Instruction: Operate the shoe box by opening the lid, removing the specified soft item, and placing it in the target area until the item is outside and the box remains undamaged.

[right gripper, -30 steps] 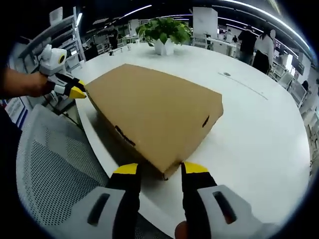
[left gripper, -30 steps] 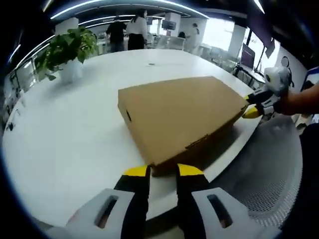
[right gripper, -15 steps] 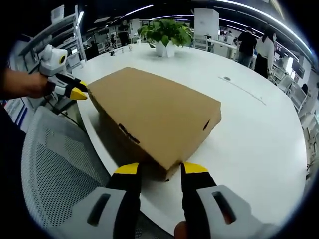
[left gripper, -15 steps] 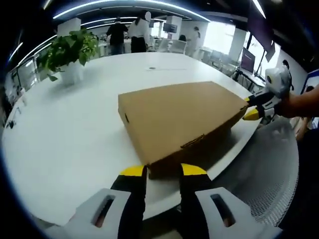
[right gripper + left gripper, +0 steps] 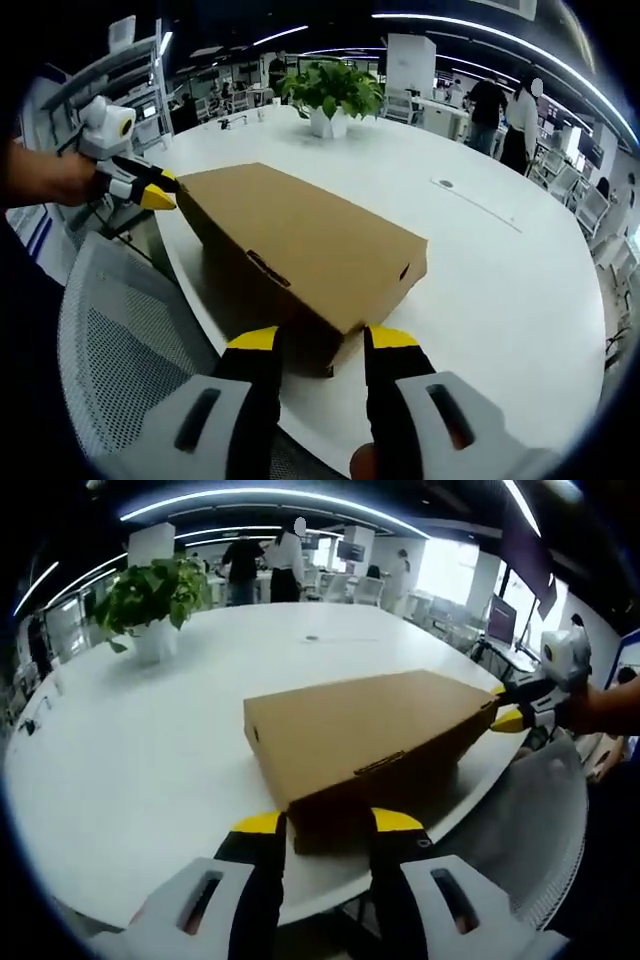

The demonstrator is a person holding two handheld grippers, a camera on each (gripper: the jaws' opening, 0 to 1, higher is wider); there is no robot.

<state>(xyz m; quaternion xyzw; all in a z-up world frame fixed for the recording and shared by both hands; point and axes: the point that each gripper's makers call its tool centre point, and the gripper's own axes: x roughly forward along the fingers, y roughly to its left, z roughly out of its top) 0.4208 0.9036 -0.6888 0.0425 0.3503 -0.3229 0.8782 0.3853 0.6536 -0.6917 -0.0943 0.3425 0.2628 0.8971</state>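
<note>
A shut brown cardboard shoe box [image 5: 370, 730] lies on the white round table [image 5: 130, 740], near its edge. My left gripper [image 5: 330, 823] is open, its yellow fingertips on either side of the box's near corner. My right gripper [image 5: 508, 706], held by a hand, is at the box's far right corner with its tips apart. In the right gripper view the box [image 5: 300, 240] shows its dark front side, and my right gripper [image 5: 322, 338] stands open astride the near corner. My left gripper [image 5: 155, 190] is at the far left corner there.
A potted plant [image 5: 150, 590] stands at the table's far side, also seen as the plant [image 5: 335, 85]. A grey mesh chair [image 5: 130, 340] sits against the table edge below the box. People [image 5: 262, 555] stand in the office behind. A small flat mark [image 5: 445, 183] lies mid-table.
Both cameras have dropped lower toward table level, so the box's front side shows more. The box stays in place and shut. Both grippers keep the same gap at their corners.
</note>
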